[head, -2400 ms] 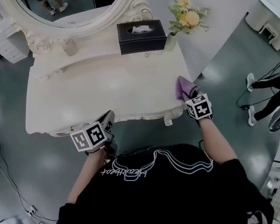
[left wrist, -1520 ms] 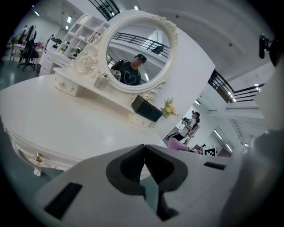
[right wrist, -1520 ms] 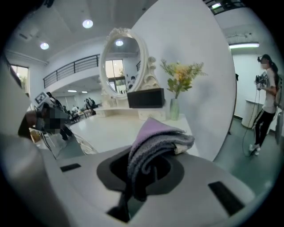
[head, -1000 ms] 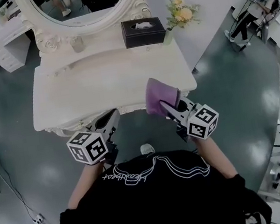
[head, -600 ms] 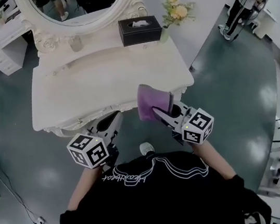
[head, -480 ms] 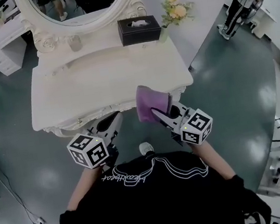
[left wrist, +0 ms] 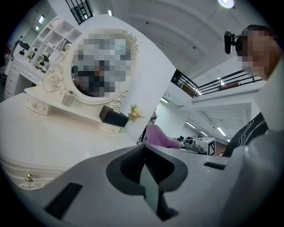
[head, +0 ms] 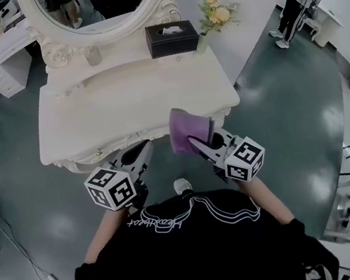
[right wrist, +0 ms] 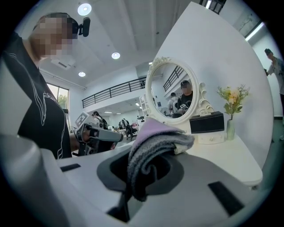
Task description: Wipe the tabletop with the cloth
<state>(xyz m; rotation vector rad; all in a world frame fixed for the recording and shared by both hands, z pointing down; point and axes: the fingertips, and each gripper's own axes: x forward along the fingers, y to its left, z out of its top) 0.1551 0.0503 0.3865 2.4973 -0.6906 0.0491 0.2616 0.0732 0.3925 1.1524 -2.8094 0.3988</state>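
- My left hand-held gripper [head: 138,150] hangs just off the front edge of the desk [head: 116,102], left of the middle. In the left gripper view its jaws are pressed together with nothing between them [left wrist: 143,154].
- The desk top is pale and smooth. The wide front stretch is bare, so I judge the wiping is hardly begun.
- The cloth [head: 187,128] is purple on one face and grey knit on the other. It sits over the desk's front edge toward the right front corner, bunched into a fold. I cannot tell whether it touches the top yet.
- My right hand-held gripper [head: 196,142] pinches the cloth by one bunched end, and the rest flops forward past the jaws [right wrist: 153,159].
- I judge the cloth light, soft and limp. It will crumple under a push and drag flat under a pull, so a deep pinch on the gathered end suits it.
- The tissue box [head: 172,38] and the flowers [head: 218,16] stand along the back edge, toward the right back corner, well apart from the cloth.
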